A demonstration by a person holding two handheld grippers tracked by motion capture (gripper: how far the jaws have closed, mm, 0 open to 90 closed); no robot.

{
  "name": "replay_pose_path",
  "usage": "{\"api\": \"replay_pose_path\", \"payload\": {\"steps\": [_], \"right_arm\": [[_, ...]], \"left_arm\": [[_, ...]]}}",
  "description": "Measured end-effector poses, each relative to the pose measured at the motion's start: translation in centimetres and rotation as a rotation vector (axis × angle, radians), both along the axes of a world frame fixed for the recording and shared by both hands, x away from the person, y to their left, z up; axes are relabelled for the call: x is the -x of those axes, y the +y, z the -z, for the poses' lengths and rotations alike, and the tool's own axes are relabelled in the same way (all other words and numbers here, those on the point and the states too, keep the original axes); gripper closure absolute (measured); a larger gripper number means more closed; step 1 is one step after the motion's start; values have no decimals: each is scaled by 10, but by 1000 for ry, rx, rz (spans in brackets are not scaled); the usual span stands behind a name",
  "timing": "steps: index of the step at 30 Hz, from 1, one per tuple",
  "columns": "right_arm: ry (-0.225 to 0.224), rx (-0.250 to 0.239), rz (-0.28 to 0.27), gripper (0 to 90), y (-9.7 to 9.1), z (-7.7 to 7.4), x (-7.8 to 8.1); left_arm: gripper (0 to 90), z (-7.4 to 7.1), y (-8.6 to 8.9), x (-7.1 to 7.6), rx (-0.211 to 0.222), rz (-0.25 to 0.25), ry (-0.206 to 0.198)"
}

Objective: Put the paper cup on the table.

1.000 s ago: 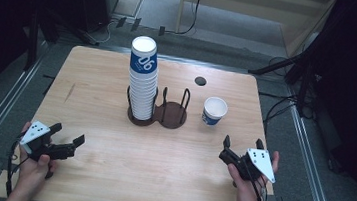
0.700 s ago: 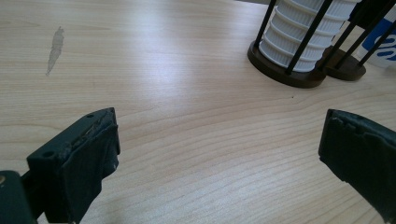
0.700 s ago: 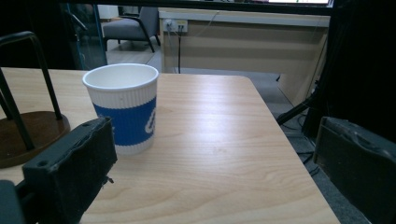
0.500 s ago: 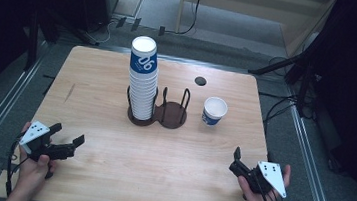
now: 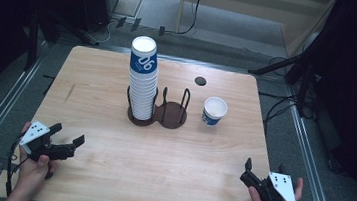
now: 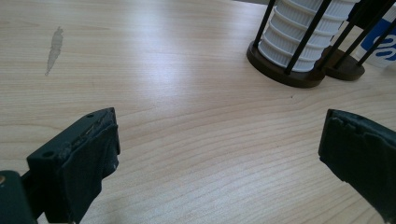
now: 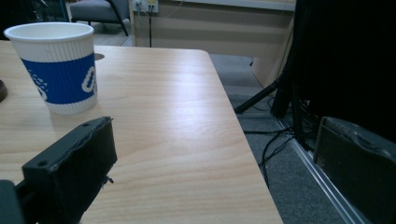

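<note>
Since the earlier frames the right claw (image 5: 263,170) has drawn back toward the person's side and out to the table's right near corner, while the left claw (image 5: 67,138) has kept its place.

From the high view, the left claw rests over the near left part of the table (image 5: 107,183), released, its jaws spread and aimed toward the table's middle. Well ahead of it and off to its right stands the tall stack of cups (image 5: 143,84) in the near ring of a dark double cup holder (image 5: 164,116). The right claw is also released, jaws apart, and the single cup (image 5: 214,111) stands upright well ahead of it, just beside the holder's empty ring.

In the left gripper view, both jaws stand wide apart over bare wood, with the stack of cups (image 6: 303,37) far ahead toward the right jaw.

In the right gripper view, the jaws gape: the left one is over the table, the right one beyond its edge above the floor (image 7: 280,163). The single cup (image 7: 58,67) stands ahead, above the left jaw.
</note>
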State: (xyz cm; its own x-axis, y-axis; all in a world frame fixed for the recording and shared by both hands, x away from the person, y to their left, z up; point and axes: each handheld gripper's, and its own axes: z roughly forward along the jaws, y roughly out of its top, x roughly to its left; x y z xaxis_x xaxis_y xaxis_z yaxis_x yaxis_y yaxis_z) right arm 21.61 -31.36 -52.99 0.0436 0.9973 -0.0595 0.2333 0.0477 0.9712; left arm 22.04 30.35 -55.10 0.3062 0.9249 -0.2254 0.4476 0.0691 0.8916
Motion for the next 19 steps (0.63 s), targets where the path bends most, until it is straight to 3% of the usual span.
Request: {"api": "replay_pose_path", "payload": {"steps": [12, 19], "right_arm": [[23, -16, 65, 0, -21, 15, 16], [13, -43, 90, 0, -25, 14, 18]], "left_arm": [[0, 0, -1, 0, -3, -4, 3], [0, 1, -2, -2, 8, -7, 2]]}}
